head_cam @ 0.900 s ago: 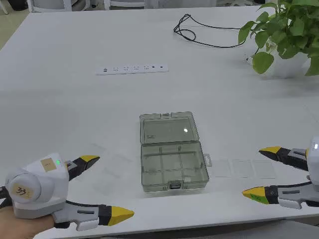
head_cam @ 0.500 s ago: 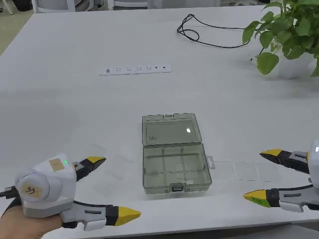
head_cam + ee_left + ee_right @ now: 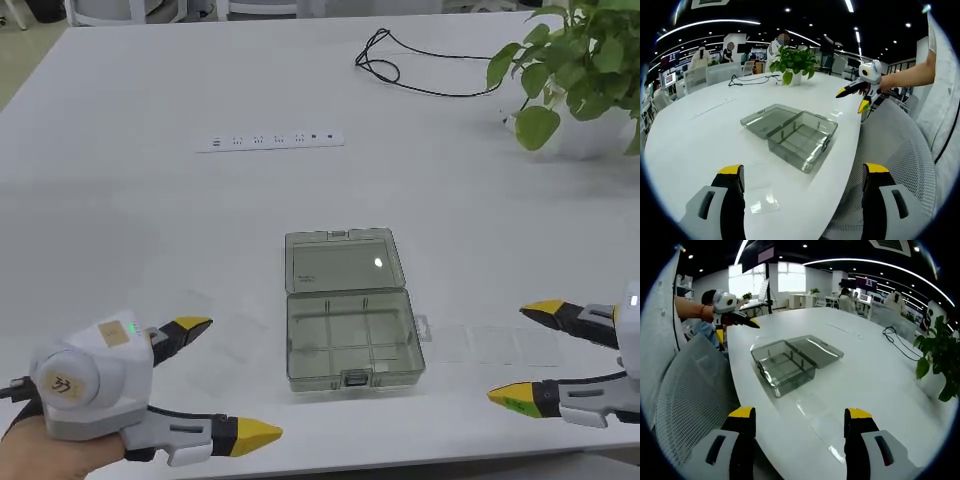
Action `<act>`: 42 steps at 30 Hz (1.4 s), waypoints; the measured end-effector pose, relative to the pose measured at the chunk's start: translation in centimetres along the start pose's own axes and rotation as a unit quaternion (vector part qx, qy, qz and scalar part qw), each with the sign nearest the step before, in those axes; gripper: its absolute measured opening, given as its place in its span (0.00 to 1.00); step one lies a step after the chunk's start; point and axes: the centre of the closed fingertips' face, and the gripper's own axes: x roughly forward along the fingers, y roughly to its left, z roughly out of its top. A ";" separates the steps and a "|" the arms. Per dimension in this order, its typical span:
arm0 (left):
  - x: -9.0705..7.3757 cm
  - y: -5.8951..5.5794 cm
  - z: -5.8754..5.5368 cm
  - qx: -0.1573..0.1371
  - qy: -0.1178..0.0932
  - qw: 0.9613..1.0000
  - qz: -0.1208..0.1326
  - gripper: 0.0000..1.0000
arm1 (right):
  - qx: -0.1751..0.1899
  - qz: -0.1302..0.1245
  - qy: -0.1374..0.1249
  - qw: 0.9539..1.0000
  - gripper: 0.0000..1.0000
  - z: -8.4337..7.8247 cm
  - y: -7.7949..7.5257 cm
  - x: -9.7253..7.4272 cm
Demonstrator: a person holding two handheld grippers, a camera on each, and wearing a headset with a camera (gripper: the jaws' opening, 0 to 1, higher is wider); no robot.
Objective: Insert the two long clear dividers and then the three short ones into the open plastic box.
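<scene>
The open clear grey plastic box (image 3: 350, 345) lies in the middle of the white table (image 3: 120, 220), lid (image 3: 344, 260) folded back flat. Faint grid lines show in its base. Short clear dividers (image 3: 490, 343) lie flat just right of the box. Faint clear pieces (image 3: 215, 345) lie to its left. My left gripper (image 3: 228, 378) hovers open at the near left, apart from the box. My right gripper (image 3: 525, 353) hovers open at the near right beside the short dividers. The left gripper view holds the box (image 3: 800, 137) and a clear piece (image 3: 762, 202); the right gripper view holds the box (image 3: 782, 367) and the dividers (image 3: 812, 407).
A white power strip (image 3: 270, 140) lies at mid-table, a black cable (image 3: 420, 65) behind it, and a potted plant (image 3: 580, 60) at the far right. The table's near edge runs just below both grippers. A mesh chair (image 3: 695, 390) stands beside the table.
The head camera has shifted slightly. Both grippers stay open in about the same places, and the box and dividers have not moved.
</scene>
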 end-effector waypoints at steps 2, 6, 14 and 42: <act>0.0 0.0 0.0 0.002 0.000 1.000 -0.001 1.00 | 0.000 0.000 0.000 1.000 0.73 0.0 0.0 0.0; 0.0 0.1 0.0 0.002 0.000 1.000 -0.001 1.00 | 0.000 0.000 0.000 1.000 0.73 0.1 0.0 0.0; 0.1 0.0 0.1 0.002 0.001 1.000 -0.003 1.00 | 0.002 0.000 -0.001 1.000 0.73 -0.1 -0.1 0.1; -0.2 1.0 0.1 -0.004 0.008 1.000 0.008 1.00 | 0.003 0.000 -0.003 1.000 0.73 0.1 -0.1 0.2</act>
